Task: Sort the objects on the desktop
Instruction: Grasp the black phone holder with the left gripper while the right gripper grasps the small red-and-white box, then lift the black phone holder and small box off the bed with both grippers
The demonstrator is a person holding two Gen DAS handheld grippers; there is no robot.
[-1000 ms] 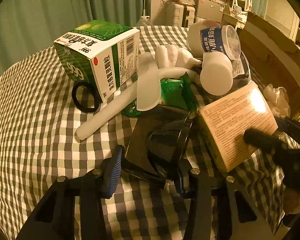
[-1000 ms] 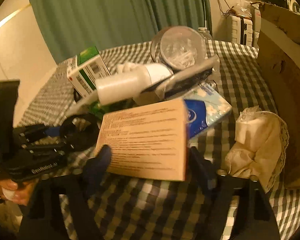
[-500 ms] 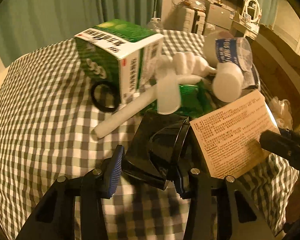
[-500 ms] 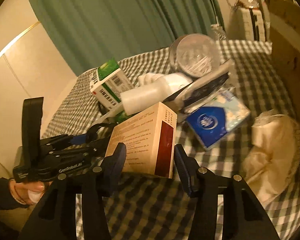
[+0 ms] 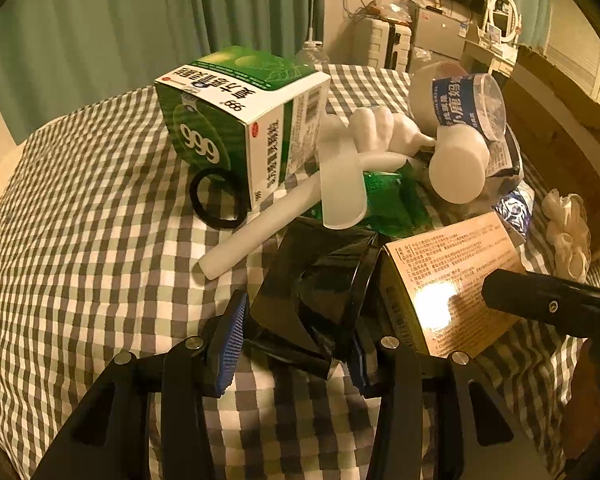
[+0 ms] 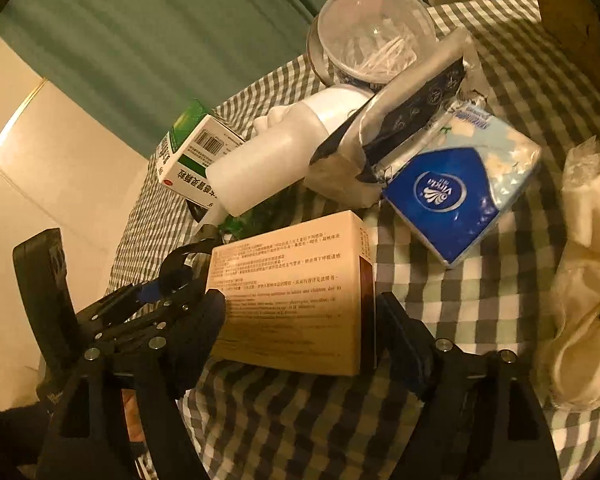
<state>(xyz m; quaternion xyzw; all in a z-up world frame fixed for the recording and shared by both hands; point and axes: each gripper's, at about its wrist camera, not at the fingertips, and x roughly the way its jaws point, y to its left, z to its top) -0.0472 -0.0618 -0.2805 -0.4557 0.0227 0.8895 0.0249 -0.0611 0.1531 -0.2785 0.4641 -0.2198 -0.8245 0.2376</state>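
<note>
Checked tablecloth point(image 5: 80, 240) covers the table, with a pile of goods at its middle and far side. Green and white medicine box point(image 5: 240, 120) lies on its side toward the far left of the pile, one lower corner resting over a black ring point(image 5: 216, 200) flat on the cloth. Tan box point(image 6: 292, 292) with printed text lies near the front edge, right of centre, tilted up on one side. Right gripper point(image 6: 300, 320) has this box between its jaws, which are opening; the left pad touches the box's corner, the right pad stands just clear of its dark side, so the box is not clamped. Blue tissue pack point(image 6: 460, 196) lies flat behind the tan box toward the right edge, a cream cloth bundle point(image 6: 580, 280) beside it at that edge. Clear tub point(image 6: 372, 48) with a blue label lies on its side at the far end, atop a silver and dark packet point(image 6: 400, 116). White bottle point(image 6: 268, 168) lies across the pile; a long white handle point(image 5: 260, 232) slants toward the front. Green wrapper point(image 5: 384, 204) lies beneath these. Left gripper point(image 5: 296, 340) is part closed on a black glossy object point(image 5: 312, 292), kind not determinable, both pads against it, close beside the tan box
</note>
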